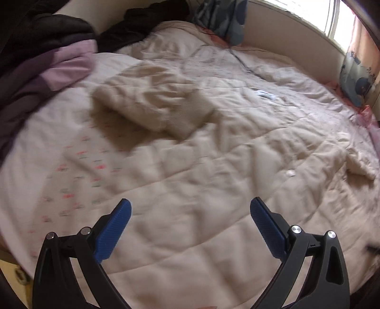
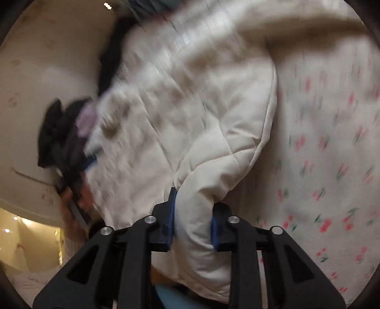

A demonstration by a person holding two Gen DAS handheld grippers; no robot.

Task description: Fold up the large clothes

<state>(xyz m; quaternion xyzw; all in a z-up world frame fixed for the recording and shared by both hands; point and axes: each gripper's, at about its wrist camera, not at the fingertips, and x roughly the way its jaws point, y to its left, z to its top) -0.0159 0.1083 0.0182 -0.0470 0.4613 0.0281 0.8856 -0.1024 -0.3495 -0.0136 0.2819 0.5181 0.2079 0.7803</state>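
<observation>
A large cream quilted garment [image 1: 190, 147] lies spread over the bed, one part folded into a lump [image 1: 152, 104] at the upper left. My left gripper [image 1: 190, 216] hangs open and empty above its near part. In the right wrist view my right gripper [image 2: 193, 214] is shut on a thick bunched fold of the same cream garment [image 2: 190, 114], which hangs away from it over the flowered bed sheet [image 2: 332, 142]. That view is motion-blurred.
A black and lilac pile of clothes [image 1: 42, 57] lies at the bed's left edge. Dark clothes [image 1: 142, 23] and patterned pillows [image 1: 223, 21] sit at the head. A window [image 1: 315, 14] is at the far right. The other hand [image 2: 71, 209] shows at lower left.
</observation>
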